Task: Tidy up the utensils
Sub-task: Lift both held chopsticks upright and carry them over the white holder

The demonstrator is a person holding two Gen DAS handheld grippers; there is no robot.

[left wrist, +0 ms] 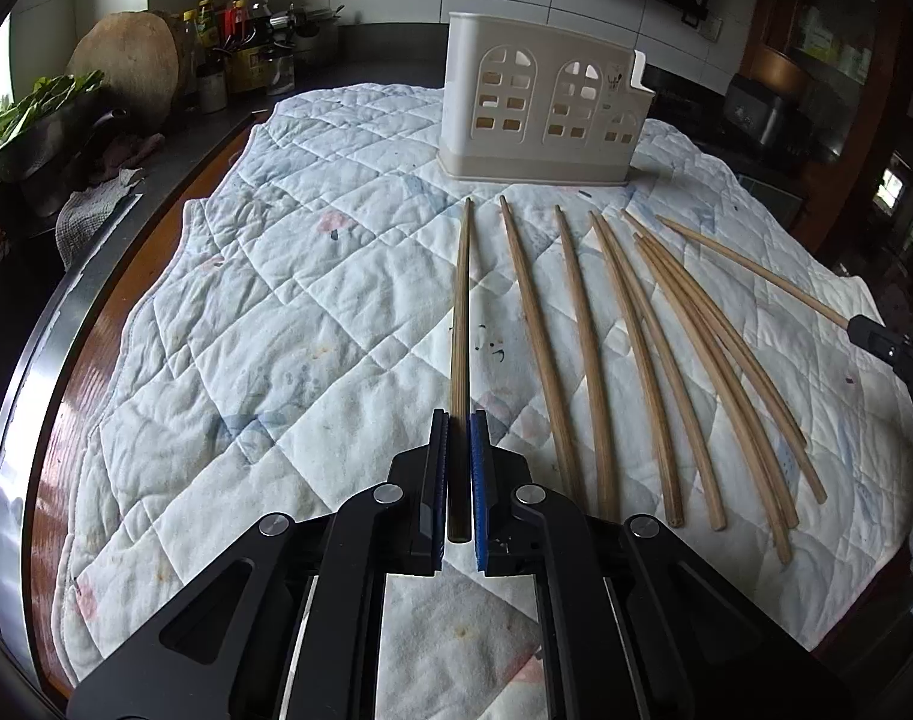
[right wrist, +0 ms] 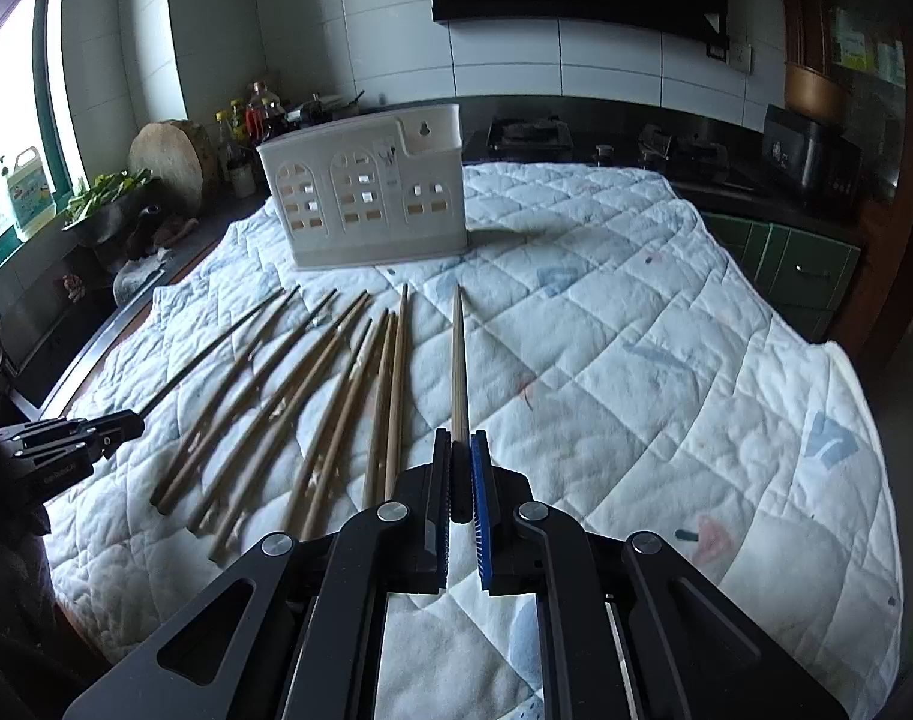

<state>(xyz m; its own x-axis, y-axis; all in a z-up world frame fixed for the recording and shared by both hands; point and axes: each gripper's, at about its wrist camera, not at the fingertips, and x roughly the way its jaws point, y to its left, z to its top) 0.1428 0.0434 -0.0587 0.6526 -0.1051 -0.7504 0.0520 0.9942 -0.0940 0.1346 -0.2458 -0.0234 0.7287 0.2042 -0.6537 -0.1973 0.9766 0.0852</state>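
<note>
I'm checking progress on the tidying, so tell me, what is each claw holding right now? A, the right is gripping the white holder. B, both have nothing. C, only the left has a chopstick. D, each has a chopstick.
D: the left claw is closed on a chopstick and the right claw on another chopstick, both pointing toward the white holder.

A home kitchen: tiled wall (right wrist: pixel 606 60), gas stove (right wrist: pixel 525 132), oil bottles (left wrist: pixel 240 30) and chopping block (left wrist: pixel 129 60).

Wooden chopsticks (left wrist: pixel 582 360) fanned flat on quilted cloth, tips toward upright white utensil holder (left wrist: pixel 540 114), two held by jaws
</note>
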